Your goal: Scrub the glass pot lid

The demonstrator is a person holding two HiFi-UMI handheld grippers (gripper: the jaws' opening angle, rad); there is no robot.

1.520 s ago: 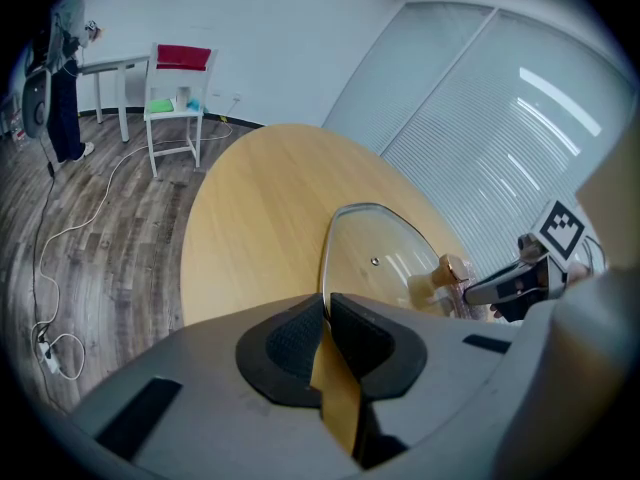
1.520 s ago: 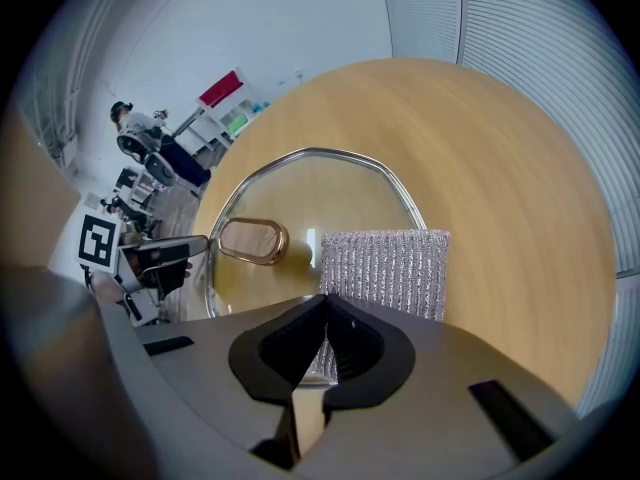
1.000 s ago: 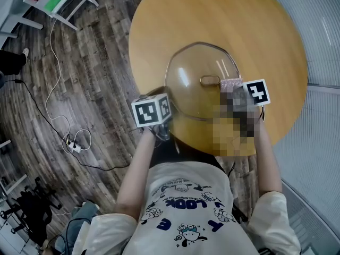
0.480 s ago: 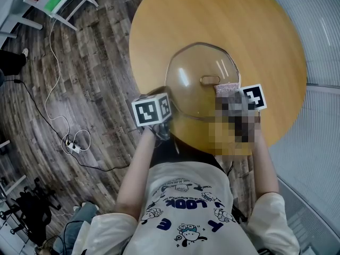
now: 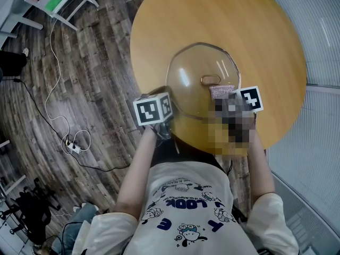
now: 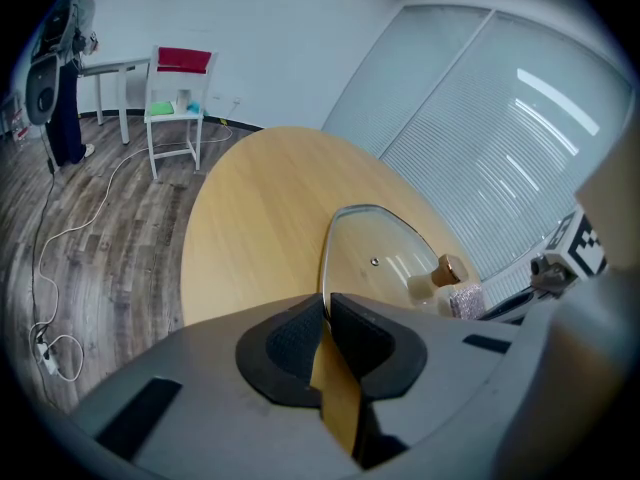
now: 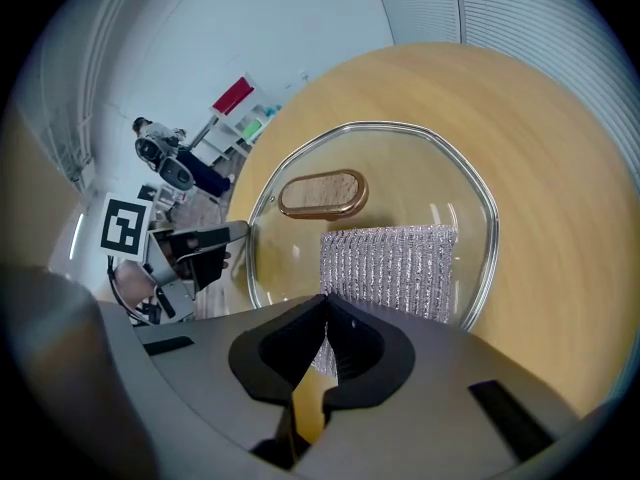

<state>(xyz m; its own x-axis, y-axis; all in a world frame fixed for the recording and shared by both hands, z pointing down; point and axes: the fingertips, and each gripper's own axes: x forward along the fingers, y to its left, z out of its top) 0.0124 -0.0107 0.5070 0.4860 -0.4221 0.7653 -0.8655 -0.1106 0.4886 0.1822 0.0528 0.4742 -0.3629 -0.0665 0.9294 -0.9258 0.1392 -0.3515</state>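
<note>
A glass pot lid (image 5: pixel 197 78) with a metal rim and a gold-coloured handle (image 5: pixel 210 79) lies on the round wooden table (image 5: pixel 159 31). My left gripper (image 5: pixel 166 122) is shut on the lid's near-left rim; in the left gripper view the jaws (image 6: pixel 326 306) pinch the rim of the lid (image 6: pixel 385 253). My right gripper (image 5: pixel 227 97) is shut on a silver mesh scrubbing cloth (image 5: pixel 222 91). That cloth (image 7: pixel 395 263) lies flat on the lid (image 7: pixel 300 258) just below the handle (image 7: pixel 322 192), with the right gripper (image 7: pixel 325 313) clamped on its near edge.
The lid sits near the table's front edge (image 5: pixel 212 142). Cables and a power strip (image 5: pixel 71 143) lie on the wood floor at left. A white rack (image 5: pixel 56 1) stands at the far left, also seen as a white rack (image 6: pixel 175 93) beside a person (image 6: pixel 70 68). A blind-covered glass wall (image 5: pixel 319 36) runs along the right.
My right gripper has slid the mesh cloth a little left and nearer across the lid, to just under the handle. The left gripper and lid have stayed put.
</note>
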